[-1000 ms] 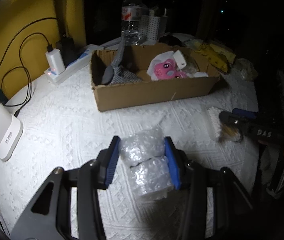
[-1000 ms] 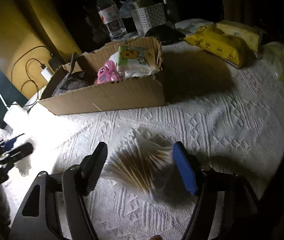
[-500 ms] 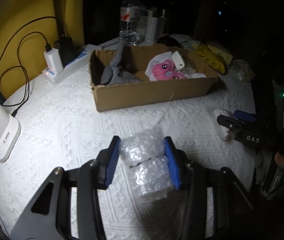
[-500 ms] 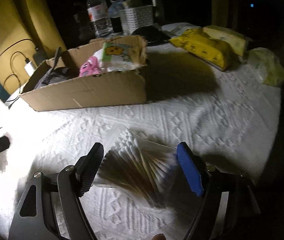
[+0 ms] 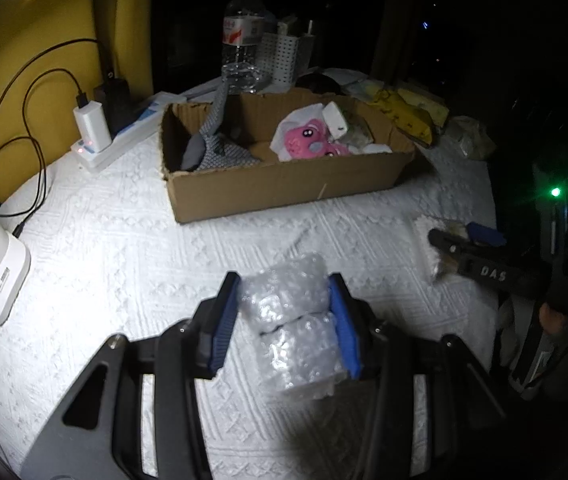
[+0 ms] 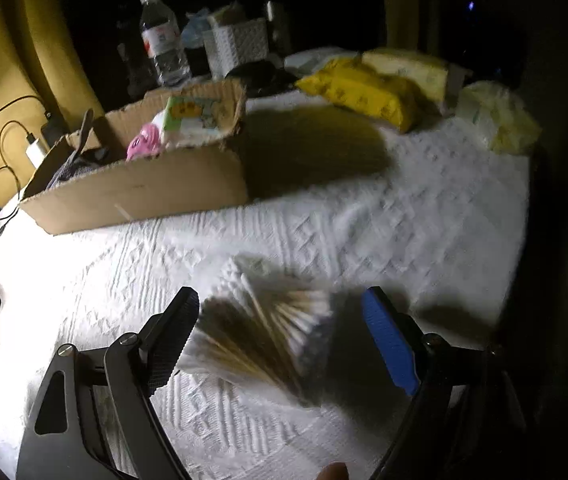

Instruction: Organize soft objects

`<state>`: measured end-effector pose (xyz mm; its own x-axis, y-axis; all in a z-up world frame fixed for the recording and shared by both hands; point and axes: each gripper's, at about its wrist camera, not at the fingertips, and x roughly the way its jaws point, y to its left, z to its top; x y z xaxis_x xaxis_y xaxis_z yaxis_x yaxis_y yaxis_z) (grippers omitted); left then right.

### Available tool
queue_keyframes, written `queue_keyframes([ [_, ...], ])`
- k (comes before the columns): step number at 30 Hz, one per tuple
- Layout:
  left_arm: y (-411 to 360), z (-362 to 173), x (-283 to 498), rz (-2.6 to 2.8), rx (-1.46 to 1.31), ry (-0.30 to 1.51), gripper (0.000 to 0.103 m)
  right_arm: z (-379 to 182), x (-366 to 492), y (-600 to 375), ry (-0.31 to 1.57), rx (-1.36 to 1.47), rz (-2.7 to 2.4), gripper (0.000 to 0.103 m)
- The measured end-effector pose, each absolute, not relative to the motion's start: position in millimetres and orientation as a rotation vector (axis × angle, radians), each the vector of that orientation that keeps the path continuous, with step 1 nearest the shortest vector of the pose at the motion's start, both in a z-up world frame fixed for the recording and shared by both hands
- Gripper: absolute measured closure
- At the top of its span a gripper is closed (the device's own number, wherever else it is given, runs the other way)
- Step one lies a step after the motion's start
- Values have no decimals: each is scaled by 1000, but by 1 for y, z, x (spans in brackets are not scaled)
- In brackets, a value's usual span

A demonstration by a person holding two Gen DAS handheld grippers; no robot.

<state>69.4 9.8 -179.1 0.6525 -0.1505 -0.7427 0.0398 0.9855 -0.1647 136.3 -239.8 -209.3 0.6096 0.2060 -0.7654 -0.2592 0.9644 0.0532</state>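
**Two soft packs, one box to fill**

Our left gripper (image 5: 285, 316) is clamped on the bubble wrap bundle (image 5: 291, 320) just above the white cloth (image 5: 124, 264). Our right gripper (image 6: 280, 332) stands spread around the cotton swab pack (image 6: 260, 336); blur hides whether either pad touches it. We should squeeze gently, lift clear, then lower both into the cardboard box (image 5: 284, 188).

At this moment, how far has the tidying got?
Partly done. The cardboard box already holds a pink plush toy, a grey cloth and a tissue pack. In hand: the left gripper is shut on a bubble wrap bundle; the right gripper straddles a bag of cotton swabs, jaws still apart. Left: both items, plus yellow packs on the table.
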Motion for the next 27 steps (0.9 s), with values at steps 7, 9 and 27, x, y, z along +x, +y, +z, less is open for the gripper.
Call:
queue_keyframes([
  [7,12,-175,71,-88,-135,851,58,-224,138,-220,927,-95,332,24],
  [9,13,-173,72,-82,-131,846,58,-222,139,-220,921,-70,370,28],
  [27,19,-151,102,-38,-115,799,58,-159,150,-197,790,-82,585,29],
])
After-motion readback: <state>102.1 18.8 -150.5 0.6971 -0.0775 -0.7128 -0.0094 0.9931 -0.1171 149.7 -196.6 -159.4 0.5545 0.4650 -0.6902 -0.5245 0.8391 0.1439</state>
